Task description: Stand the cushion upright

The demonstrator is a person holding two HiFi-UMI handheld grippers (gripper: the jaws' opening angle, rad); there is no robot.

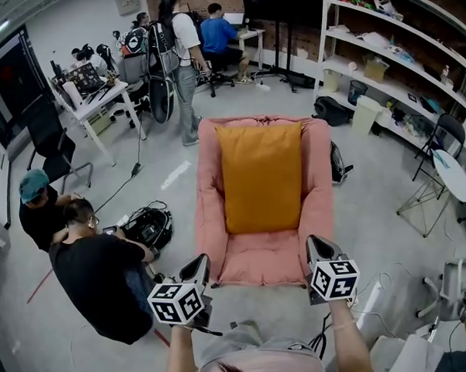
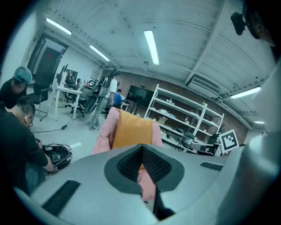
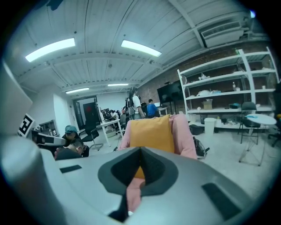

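An orange cushion (image 1: 261, 176) stands upright against the back of a pink armchair (image 1: 259, 263); it also shows in the left gripper view (image 2: 131, 130) and in the right gripper view (image 3: 151, 132). My left gripper (image 1: 199, 268) hovers off the seat's front left corner, jaws shut with nothing between them (image 2: 141, 147). My right gripper (image 1: 318, 249) hangs off the front right corner, likewise shut and empty (image 3: 140, 150). Neither gripper touches the cushion or the chair.
Two people (image 1: 94, 276) crouch close at my left beside a black bag (image 1: 148, 226). A white table (image 1: 98, 98) stands far left, other people (image 1: 185, 60) stand behind the chair, shelves (image 1: 397, 66) line the right wall, and a folding chair (image 1: 440, 161) stands right.
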